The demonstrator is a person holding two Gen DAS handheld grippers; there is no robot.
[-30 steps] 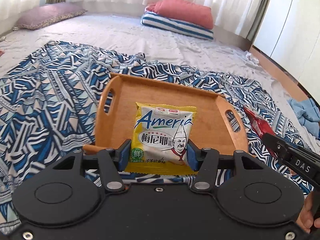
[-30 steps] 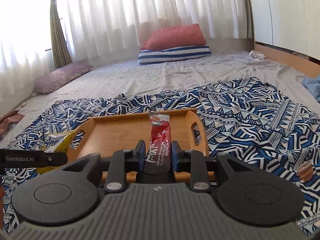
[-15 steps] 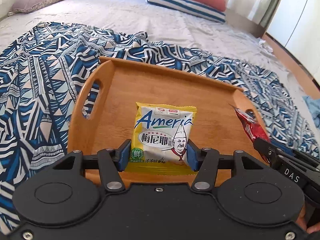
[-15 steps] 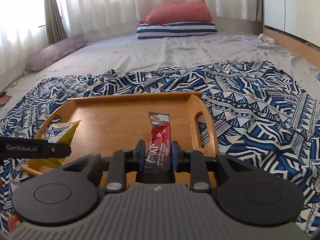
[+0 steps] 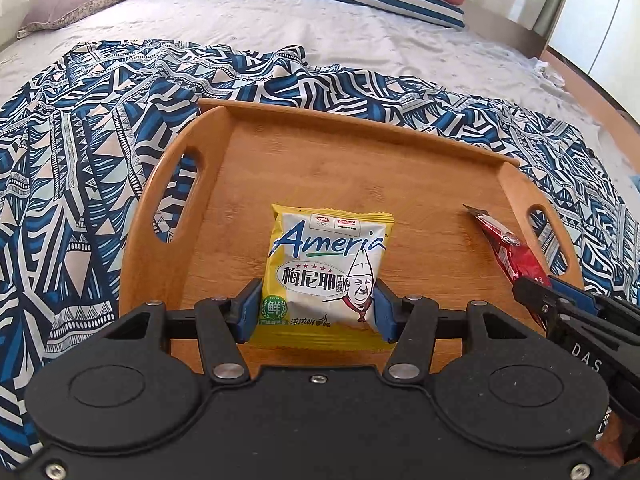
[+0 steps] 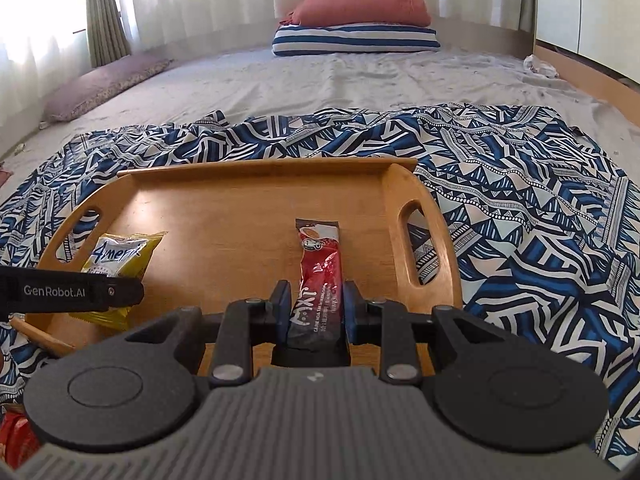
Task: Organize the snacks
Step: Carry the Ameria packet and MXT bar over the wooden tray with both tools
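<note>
My left gripper is shut on a yellow and white snack packet, held low over the near middle of the wooden tray. My right gripper is shut on a slim red stick sachet over the tray's right half, near its right handle slot. The right wrist view has the yellow packet at the left with the left gripper's black finger across it. In the left wrist view the red sachet and the right gripper come in from the right.
The tray lies on a blue and white patterned cloth spread over a grey bed sheet. Striped and red pillows sit at the far end, a mauve pillow at the left. A red wrapper shows at the lower left.
Both grippers have moved forward and down over the tray with their snacks still held. The tray now looks larger and closer in both views.
</note>
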